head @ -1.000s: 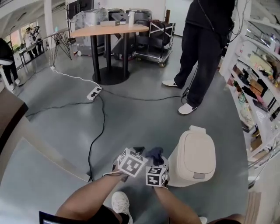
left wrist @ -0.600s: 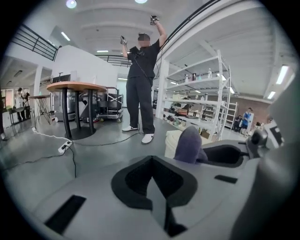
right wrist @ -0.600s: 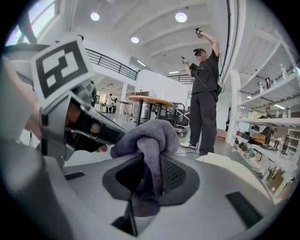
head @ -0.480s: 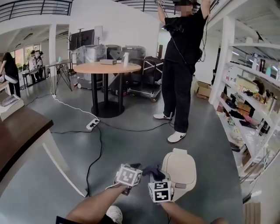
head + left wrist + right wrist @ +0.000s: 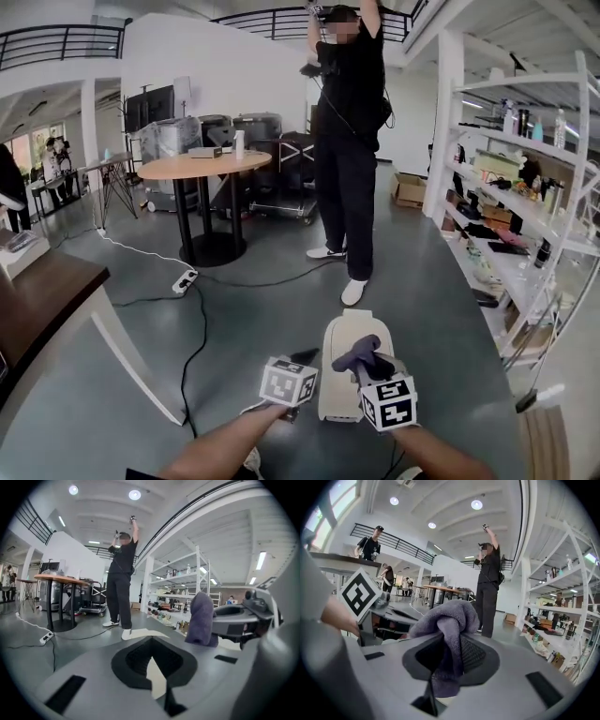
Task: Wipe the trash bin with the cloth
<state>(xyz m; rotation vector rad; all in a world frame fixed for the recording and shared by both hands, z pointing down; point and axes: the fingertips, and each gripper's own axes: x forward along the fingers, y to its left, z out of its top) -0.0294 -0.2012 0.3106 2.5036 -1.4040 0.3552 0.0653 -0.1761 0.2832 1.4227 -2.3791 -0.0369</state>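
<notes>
We have the right gripper [image 5: 367, 367] clamped on a bunched fold of the grey cloth [image 5: 447, 620]. The rest of the cloth mounds up over the jaw tips and a short tail hangs below them. The left gripper [image 5: 302, 361] sits just to the left of it; its tongs stand only narrowly apart with nothing between them, and a sliver of pale surface shows through the gap. The trash bin [image 5: 339, 389] stands on the floor close in front of us, lid down, right under both grippers. The cloth is over the near part of the lid, though we cannot tell whether it touches yet. We judge the wiping has barely begun. The main risk is the grip: with so little cloth in the jaws, dragging it across the lid could pull it free or roll it aside, so hard jaw tips scrape the plastic instead. The bin looks light and nothing steadies it, so a sideways push from us could slide or tip it unless the left gripper braces the body. Pressing near the lid's edge might also pop it open. A person [image 5: 345, 141] stands just beyond the bin, and a cable [image 5: 192, 328] trails on the floor to the left, so a shoved bin has little room.
</notes>
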